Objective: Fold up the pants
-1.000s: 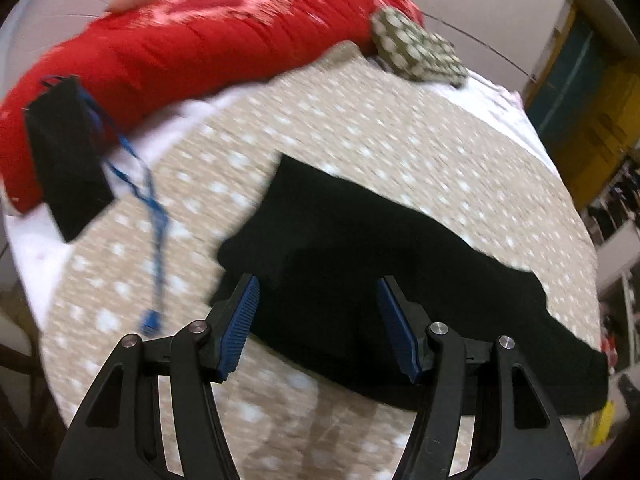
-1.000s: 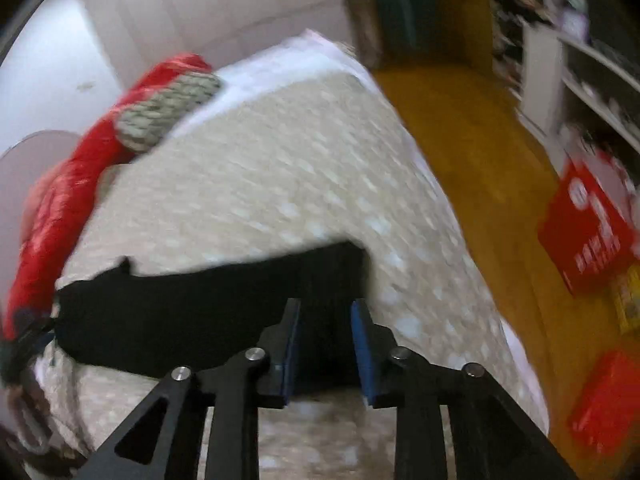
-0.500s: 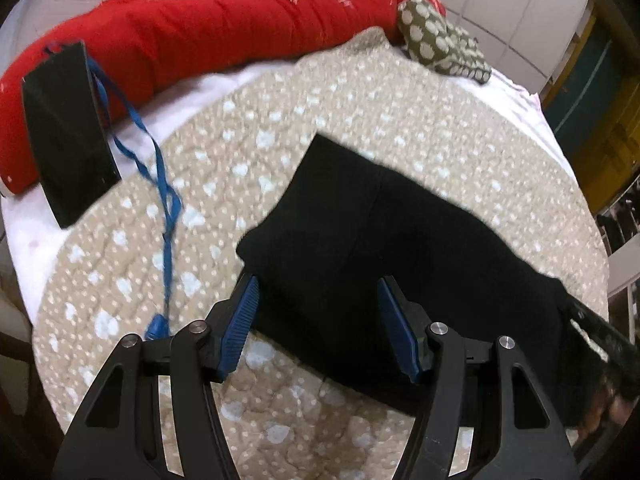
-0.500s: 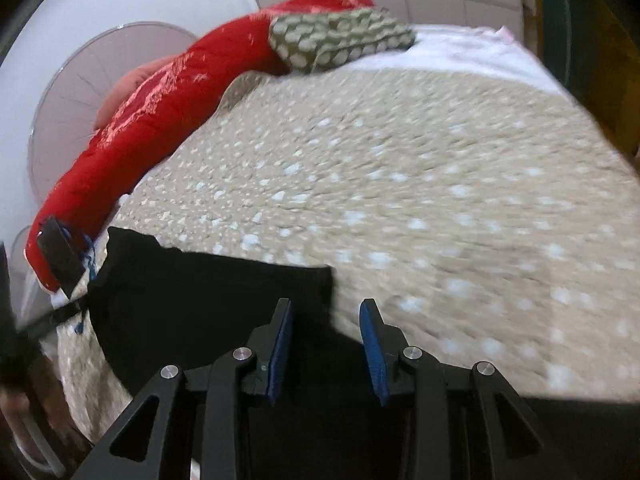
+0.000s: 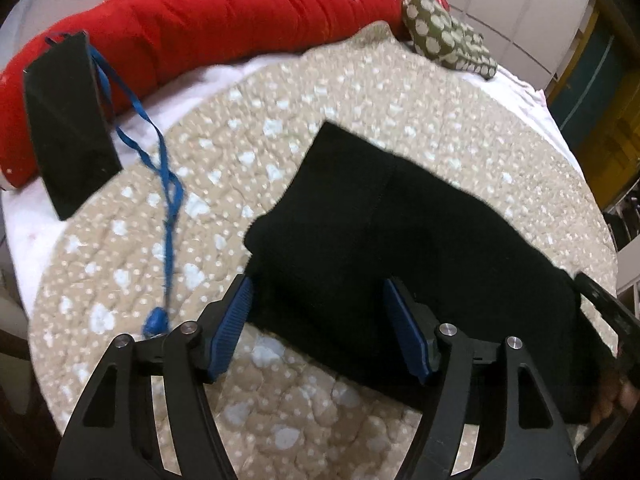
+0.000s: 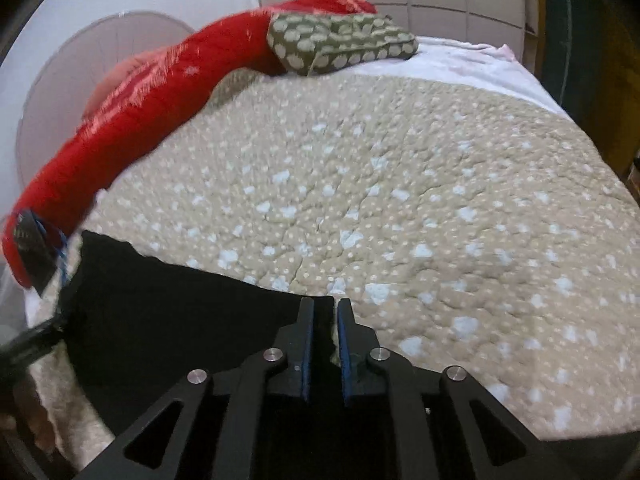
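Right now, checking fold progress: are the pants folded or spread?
Folded at least once: the black pants lie as a compact slab on the quilt, no separate legs showing.

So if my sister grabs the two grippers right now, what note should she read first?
Left gripper: wide open, holding nothing, poised over the near left edge of the black pants.
Right gripper: nearly shut on the pants' right end; only a narrow gap shows, with black cloth in it.
Pants: lying flat across the beige dotted quilt, in a long strip that looks already folded lengthwise.
Nearby: a black bag with a blue strap to the left.
Done: probably the first fold.
Left: likely bring the right end over to the left end, then smooth it.
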Available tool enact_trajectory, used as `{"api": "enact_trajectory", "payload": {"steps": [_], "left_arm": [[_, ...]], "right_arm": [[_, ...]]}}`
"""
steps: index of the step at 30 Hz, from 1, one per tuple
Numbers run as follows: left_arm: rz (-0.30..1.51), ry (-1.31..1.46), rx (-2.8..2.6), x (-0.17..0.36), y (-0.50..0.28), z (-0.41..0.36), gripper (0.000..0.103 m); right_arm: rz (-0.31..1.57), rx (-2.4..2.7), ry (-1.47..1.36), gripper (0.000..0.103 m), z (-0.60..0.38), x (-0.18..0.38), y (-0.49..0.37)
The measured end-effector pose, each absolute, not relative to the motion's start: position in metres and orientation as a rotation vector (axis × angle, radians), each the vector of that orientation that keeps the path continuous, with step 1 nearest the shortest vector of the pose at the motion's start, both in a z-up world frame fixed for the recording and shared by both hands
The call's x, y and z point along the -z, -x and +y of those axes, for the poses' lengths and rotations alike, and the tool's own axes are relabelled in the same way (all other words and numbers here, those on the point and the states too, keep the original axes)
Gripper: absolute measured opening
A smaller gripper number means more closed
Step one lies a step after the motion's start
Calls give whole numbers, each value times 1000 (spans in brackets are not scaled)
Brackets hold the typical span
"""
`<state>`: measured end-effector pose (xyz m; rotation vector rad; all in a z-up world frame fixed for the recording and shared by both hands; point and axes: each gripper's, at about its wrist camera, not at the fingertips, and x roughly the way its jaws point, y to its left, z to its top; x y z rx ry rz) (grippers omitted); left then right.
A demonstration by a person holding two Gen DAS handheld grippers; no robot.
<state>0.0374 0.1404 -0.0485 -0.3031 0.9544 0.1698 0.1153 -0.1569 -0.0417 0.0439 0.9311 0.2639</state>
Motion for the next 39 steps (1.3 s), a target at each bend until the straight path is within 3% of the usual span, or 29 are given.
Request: {"api": "enact_trajectory", "payload": {"steps": [4,13,28,39], "left_arm": [[896,273,-171,29,-28,131,68],[890,242,-115,26,-26,97,68],[943,163,-127,53,-22,77,68],[912,212,-39,27,-16,56,68]], "right_arm": [[871,-333,-32,22,-159,14,-78],[900,-464,3,34,-122,28,-35],[946,-532,102,34,-88,56,-8],[904,-382,19,34,-155,38,7]]}}
